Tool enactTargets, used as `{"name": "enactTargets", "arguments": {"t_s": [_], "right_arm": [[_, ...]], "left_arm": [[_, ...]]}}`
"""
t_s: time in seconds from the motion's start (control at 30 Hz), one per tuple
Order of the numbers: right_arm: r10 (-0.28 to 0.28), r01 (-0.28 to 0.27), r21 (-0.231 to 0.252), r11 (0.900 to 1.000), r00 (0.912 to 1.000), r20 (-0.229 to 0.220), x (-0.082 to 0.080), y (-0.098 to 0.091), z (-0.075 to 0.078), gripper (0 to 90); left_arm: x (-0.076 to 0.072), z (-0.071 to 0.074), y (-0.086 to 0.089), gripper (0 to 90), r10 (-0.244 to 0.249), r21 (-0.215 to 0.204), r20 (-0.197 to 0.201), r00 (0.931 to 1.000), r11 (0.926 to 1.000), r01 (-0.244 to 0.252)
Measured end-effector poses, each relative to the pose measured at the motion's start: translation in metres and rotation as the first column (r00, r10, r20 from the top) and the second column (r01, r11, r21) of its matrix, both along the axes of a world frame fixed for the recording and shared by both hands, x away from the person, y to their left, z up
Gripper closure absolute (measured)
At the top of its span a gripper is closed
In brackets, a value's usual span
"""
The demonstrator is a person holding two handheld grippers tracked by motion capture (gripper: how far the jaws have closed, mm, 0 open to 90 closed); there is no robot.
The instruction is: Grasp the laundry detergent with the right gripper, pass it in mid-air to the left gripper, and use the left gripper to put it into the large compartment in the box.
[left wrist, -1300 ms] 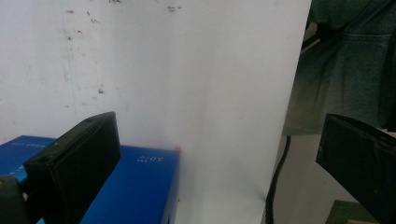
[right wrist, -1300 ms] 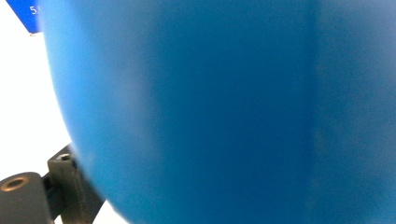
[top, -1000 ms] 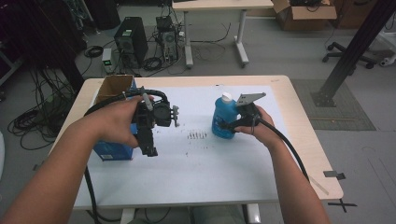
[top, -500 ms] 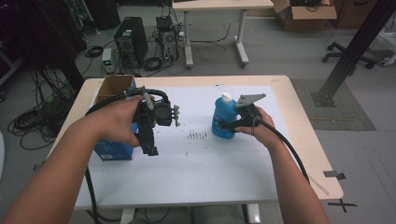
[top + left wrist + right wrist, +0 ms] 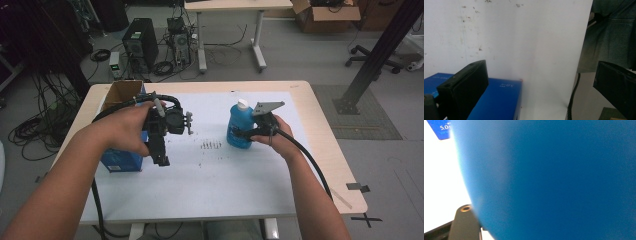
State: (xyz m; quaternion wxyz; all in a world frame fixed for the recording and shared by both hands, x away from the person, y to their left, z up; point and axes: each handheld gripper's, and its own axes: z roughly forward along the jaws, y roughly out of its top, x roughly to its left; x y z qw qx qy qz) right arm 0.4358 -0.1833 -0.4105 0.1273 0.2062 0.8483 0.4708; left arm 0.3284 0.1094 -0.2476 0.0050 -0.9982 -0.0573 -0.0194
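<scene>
While the right tool [image 5: 245,134] sits level against the blue bottle [image 5: 239,127], its jaws have just been closing around the bottle's lower body; whether the pads press yet, I cannot tell. That bottle stands upright on the white tabletop [image 5: 235,185], a rounded, deep-blue plastic container with a white cap, and its smooth side looms blurred in the right gripper view. Left of the bottle, well apart, the left tool [image 5: 161,150] points down with jaws spread and nothing between them, just beside a blue box [image 5: 120,161]. Beyond that box stands an open cardboard box [image 5: 120,92].
</scene>
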Motion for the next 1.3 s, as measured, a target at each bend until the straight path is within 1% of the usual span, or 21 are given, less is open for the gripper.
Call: {"name": "enactTargets", "arguments": {"t_s": [0.13, 0.23, 0.47, 0.57, 0.7, 0.83, 0.93, 1.13, 1.2, 1.3], "right_arm": [[0.014, -0.014, -0.009, 0.9999, 0.9999, 0.006, -0.001, 0.002, -0.001, 34.8], [0.022, -0.022, -0.01, 0.9997, 0.9997, 0.013, -0.001, 0.004, -0.003, 40.8], [0.037, -0.038, 0.014, 0.9992, 0.9992, 0.012, 0.0, 0.002, -0.005, 44.6], [0.036, -0.036, 0.009, 0.9993, 0.9993, 0.01, 0.0, 0.002, -0.005, 45.7], [0.024, -0.024, 0.023, 0.9994, 0.9997, 0.003, 0.0, 0.001, -0.005, 46.3], [0.029, -0.029, 0.001, 0.9996, 0.9995, 0.011, -0.004, 0.003, -0.001, 46.4], [0.047, -0.048, 0.029, 0.9984, 0.9988, 0.014, -0.006, 0.001, 0.008, 46.5], [0.085, -0.085, 0.022, 0.9961, 0.9959, 0.031, -0.015, -0.006, 0.038, 46.4], [0.107, -0.107, 0.016, 0.9941, 0.9938, 0.031, -0.021, -0.008, 0.05, 46.3], [0.136, -0.136, 0.003, 0.9907, 0.9902, 0.033, -0.028, -0.01, 0.063, 46.3]], "left_arm": [[0.0, 0.0, 0.0, 0.2, -0.001, 0.001, -0.001, 1.0, 1.0, 0.001], [0.0, 0.0, 0.001, 0.2, 0.005, -0.001, -0.002, 1.0, 1.0, -0.005], [0.0, -0.001, 0.001, 0.2, 0.001, -0.001, -0.001, 1.0, 1.0, -0.001], [0.0, 0.0, 0.0, 0.2, 0.001, 0.0, -0.001, 1.0, 1.0, -0.001], [-0.001, 0.001, -0.001, 0.2, 0.0, -0.002, 0.001, 1.0, 1.0, 0.0], [-0.001, 0.002, -0.001, 0.2, 0.0, 0.0, 0.0, 1.0, 1.0, 0.0], [0.0, 0.004, -0.001, 0.2, 0.003, 0.001, 0.001, 1.0, 1.0, -0.003], [0.0, 0.011, -0.005, 0.2, -0.004, 0.001, 0.009, 1.0, 1.0, 0.004], [0.0, 0.013, -0.006, 0.2, -0.007, -0.002, 0.009, 0.9999, 1.0, 0.007], [-0.001, 0.016, -0.008, 0.2, -0.009, -0.002, 0.012, 0.9999, 1.0, 0.009]]}}
